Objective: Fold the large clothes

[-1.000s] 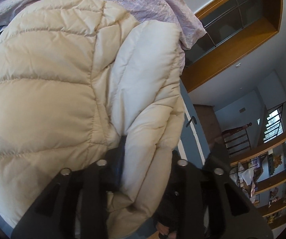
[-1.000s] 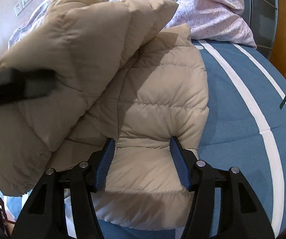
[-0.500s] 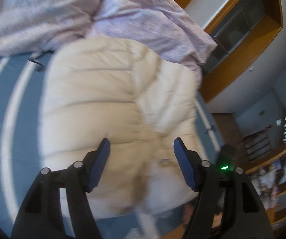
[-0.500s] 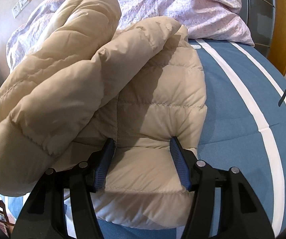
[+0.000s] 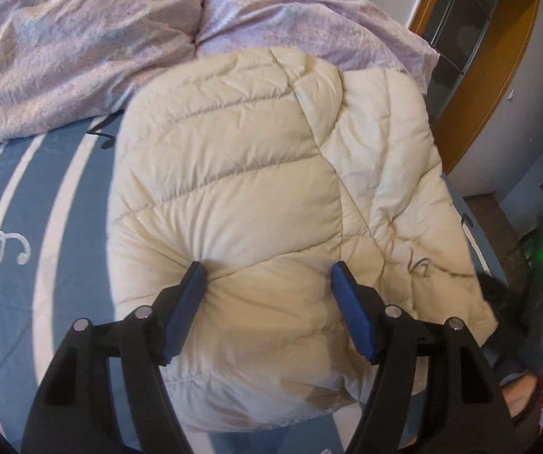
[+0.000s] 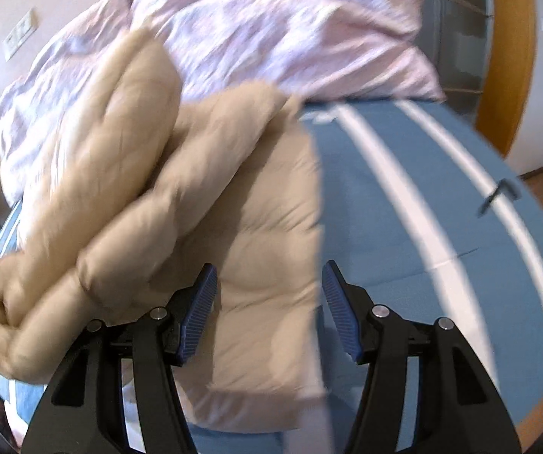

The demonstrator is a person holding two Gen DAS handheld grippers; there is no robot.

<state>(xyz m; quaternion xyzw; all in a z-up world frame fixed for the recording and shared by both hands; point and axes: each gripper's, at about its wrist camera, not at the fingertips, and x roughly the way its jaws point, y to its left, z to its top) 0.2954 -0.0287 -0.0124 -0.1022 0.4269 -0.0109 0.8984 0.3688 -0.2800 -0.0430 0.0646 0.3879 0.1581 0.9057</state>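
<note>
A cream quilted down jacket (image 5: pixel 256 196), folded over on itself, lies on the blue white-striped bed sheet (image 5: pixel 25 204), its far edge against a rumpled lilac duvet (image 5: pixel 120 38). The left gripper (image 5: pixel 267 276) hangs over the jacket's near part, jaws opening, the blue pads (image 5: pixel 186 310) not pinching the fabric. The right gripper (image 6: pixel 269 276) is released above the jacket's edge; its view is motion-blurred.

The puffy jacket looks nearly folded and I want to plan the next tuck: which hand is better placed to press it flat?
Probably the left. The left tool is centred over the jacket, its jaws opening and dimpling the padding. The right tool straddles the jacket's edge, half over the bedsheet.
</note>
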